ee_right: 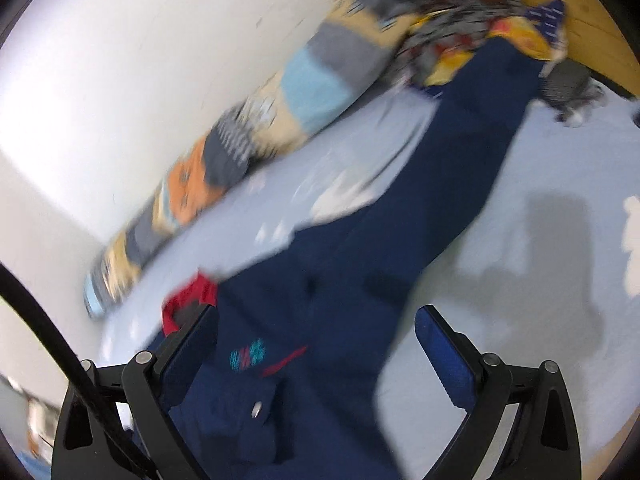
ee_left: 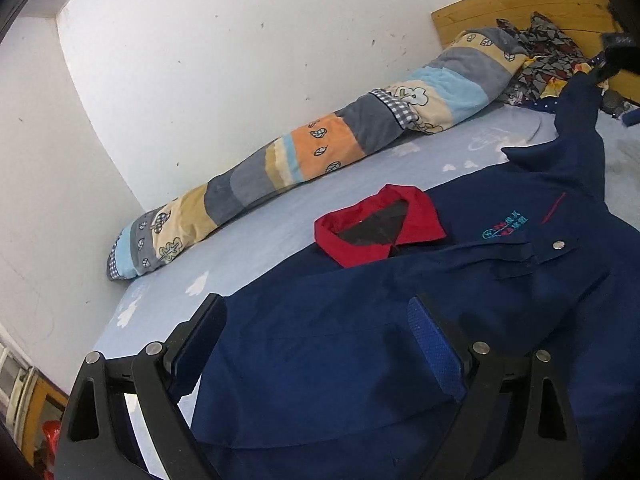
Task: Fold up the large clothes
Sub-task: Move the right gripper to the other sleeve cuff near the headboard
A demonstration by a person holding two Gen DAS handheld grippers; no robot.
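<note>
The left gripper (ee_left: 316, 332) stands with its jaws wide apart over the navy jacket (ee_left: 400, 340), cloth below and between the pads but not pinched. The right gripper (ee_right: 316, 344) is likewise spread wide — nothing clamped — above the jacket's chest, by the embroidered logo (ee_right: 248, 356) and a snap button (ee_right: 257, 409); this view is blurred. The jacket lies across the middle of the bed (ee_left: 280, 224), red collar (ee_left: 380, 226) toward the wall side, one sleeve (ee_right: 480, 128) stretched toward the headboard (ee_left: 520, 4). A patchwork quilt roll (ee_left: 320, 148) lies along the bed's wall edge — a heap of patterned clothes (ee_left: 540, 56) sits at the headboard corner.
</note>
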